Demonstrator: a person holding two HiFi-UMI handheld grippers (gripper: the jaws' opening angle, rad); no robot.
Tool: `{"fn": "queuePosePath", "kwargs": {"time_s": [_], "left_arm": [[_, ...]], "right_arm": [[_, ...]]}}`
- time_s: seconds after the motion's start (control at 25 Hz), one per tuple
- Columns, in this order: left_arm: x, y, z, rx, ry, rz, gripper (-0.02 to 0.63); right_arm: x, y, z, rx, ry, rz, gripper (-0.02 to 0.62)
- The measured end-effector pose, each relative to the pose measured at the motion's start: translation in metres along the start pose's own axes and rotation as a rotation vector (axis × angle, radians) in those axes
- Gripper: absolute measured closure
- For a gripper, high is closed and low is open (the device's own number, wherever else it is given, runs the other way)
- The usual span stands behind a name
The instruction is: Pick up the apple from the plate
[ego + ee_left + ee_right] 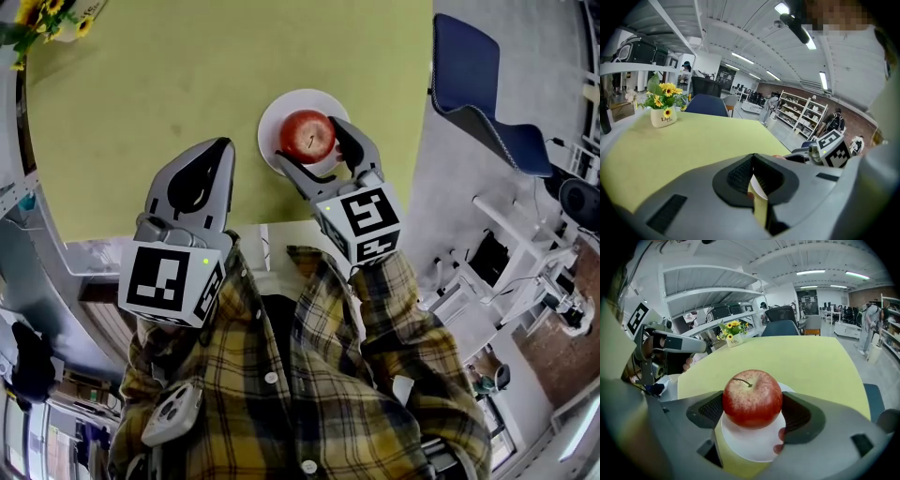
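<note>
flower pot (45,19): a small pot of yellow flowers at the far left corner of the table, well apart from everything in use.
table (141,103): a pale yellow-green top, bare across most of its width.
left claw (222,148): hovers over the near edge of the table, to the left of the plate. Its two jaws meet at the tips and hold nothing. It plays no part in the grasp.
plate (271,117): small, round and white, sitting near the right-hand near edge of the table.
apple (752,398): red, stem up, over the middle of the plate and between the jaws of the right claw. I cannot tell whether its underside rests on the plate or hangs just clear of it.
right claw (309,141): reaches in from the near side with one jaw on each flank of the apple. The dark ribbed pads (799,412) press against its skin, so the claw is clamped on the fruit.
step in hand: in my judgement the grasp is made and the lift is at or near its start.
next move: likely a straight, slow rise with steady squeeze, since a smooth round apple may roll between the pads. The plate sits close to the table edge and should not be dragged.
</note>
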State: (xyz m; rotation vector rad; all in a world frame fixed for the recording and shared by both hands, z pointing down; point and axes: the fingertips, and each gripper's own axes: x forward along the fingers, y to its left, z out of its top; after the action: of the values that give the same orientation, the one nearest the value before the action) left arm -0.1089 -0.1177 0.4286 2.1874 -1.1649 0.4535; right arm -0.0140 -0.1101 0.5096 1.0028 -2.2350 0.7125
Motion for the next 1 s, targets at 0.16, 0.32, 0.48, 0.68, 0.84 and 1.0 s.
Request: {"fn": "queuePosePath", "kwargs": {"time_s": [0.16,0.32,0.48,0.68,0.84,1.0], "left_arm": [[-0.007,-0.004,0.014,0.017,-0.031,0.005,0.598],[-0.015,-0.008,0.04,0.04,-0.074,0.002,0.598],[-0.024,-0.016,0.067,0.058,-0.124,-0.004,0.598],[-0.032,-0.03,0.098,0.088,-0.186,-0.019,0.598],[-0.041,-0.04,0.111,0.085,-0.21,-0.034,0.598],[-0.051,-0.061,0.126,0.101,-0.251,-0.053,0.598]], "right_arm": [[-0.012,0.003,0.014,-0.026,-0.019,-0.002,0.216],[-0.026,0.009,0.036,-0.056,-0.042,-0.004,0.216],[-0.042,0.015,0.054,-0.062,-0.061,-0.004,0.216],[-0.066,0.02,0.073,-0.068,-0.099,-0.004,0.216],[-0.079,0.033,0.08,-0.092,-0.117,0.015,0.216],[-0.104,0.039,0.09,-0.106,-0.155,0.044,0.216]]}}
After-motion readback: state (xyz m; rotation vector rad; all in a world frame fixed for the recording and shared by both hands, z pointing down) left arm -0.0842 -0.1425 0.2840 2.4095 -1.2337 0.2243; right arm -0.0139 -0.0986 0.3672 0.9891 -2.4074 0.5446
